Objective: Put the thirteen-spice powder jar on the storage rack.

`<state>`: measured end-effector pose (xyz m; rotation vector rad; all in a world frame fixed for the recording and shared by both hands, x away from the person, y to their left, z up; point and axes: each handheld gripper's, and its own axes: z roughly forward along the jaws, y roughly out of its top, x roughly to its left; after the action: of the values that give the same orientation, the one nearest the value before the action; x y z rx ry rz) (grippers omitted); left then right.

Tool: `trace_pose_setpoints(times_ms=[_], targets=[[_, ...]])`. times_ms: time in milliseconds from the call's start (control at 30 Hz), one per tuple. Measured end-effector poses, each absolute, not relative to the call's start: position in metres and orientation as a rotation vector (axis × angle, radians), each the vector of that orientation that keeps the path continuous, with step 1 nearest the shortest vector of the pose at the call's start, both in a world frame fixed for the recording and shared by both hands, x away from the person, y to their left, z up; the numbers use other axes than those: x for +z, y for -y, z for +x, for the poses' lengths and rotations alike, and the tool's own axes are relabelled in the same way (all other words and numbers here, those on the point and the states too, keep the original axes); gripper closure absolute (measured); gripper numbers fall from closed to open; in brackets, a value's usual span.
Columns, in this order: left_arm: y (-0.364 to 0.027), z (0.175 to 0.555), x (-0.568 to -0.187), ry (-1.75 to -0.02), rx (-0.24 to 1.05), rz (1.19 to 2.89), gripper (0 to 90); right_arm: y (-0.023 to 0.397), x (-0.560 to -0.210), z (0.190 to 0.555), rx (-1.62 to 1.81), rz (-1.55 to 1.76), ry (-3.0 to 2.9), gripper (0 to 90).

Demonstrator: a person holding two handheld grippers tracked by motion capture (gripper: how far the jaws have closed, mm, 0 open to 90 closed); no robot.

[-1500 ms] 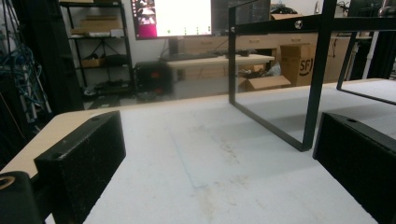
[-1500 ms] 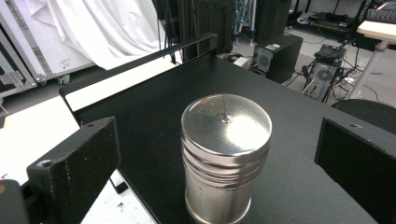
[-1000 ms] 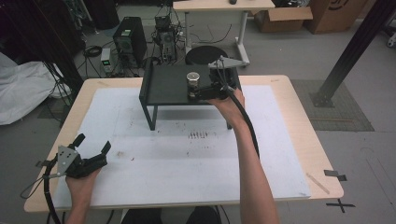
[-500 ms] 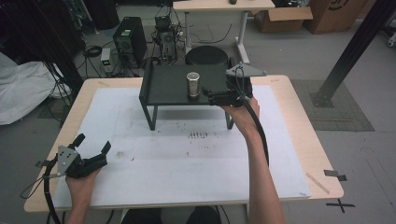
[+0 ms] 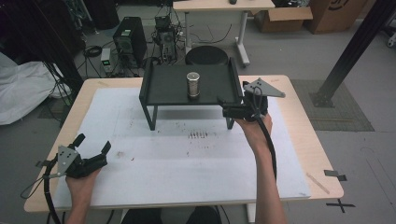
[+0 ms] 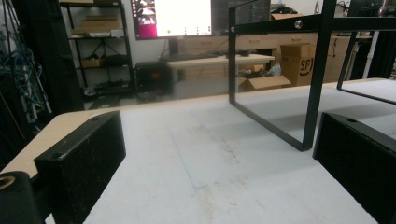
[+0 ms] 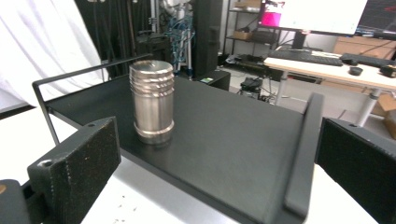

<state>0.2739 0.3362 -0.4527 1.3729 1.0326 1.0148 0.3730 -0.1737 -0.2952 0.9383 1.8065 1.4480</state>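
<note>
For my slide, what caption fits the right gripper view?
Open gripper faces an upright metal cylinder standing on a black raised tray.

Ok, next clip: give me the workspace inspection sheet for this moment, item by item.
Surface: wooden table with a white mat, lightly stained.
Job's things: steel cylinder upright on the black raised tray.
Clutter: nothing seen.
Grippers: left gripper open, low over the mat's near left; right gripper open, at the tray's right edge, apart from the cylinder.
Cables: one trails from each gripper.
Surroundings: computer tower, cardboard box, desk, white sheet.
</note>
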Motion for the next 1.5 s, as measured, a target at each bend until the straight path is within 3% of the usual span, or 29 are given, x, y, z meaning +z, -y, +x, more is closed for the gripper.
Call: trace_pose_setpoints(times_ms=[1500], targets=[[-0.336, 0.274, -0.453, -1.031, 1.015, 1.373, 2.9, 0.254, -0.42, 0.303, 1.318, 1.137, -1.451, 1.0]])
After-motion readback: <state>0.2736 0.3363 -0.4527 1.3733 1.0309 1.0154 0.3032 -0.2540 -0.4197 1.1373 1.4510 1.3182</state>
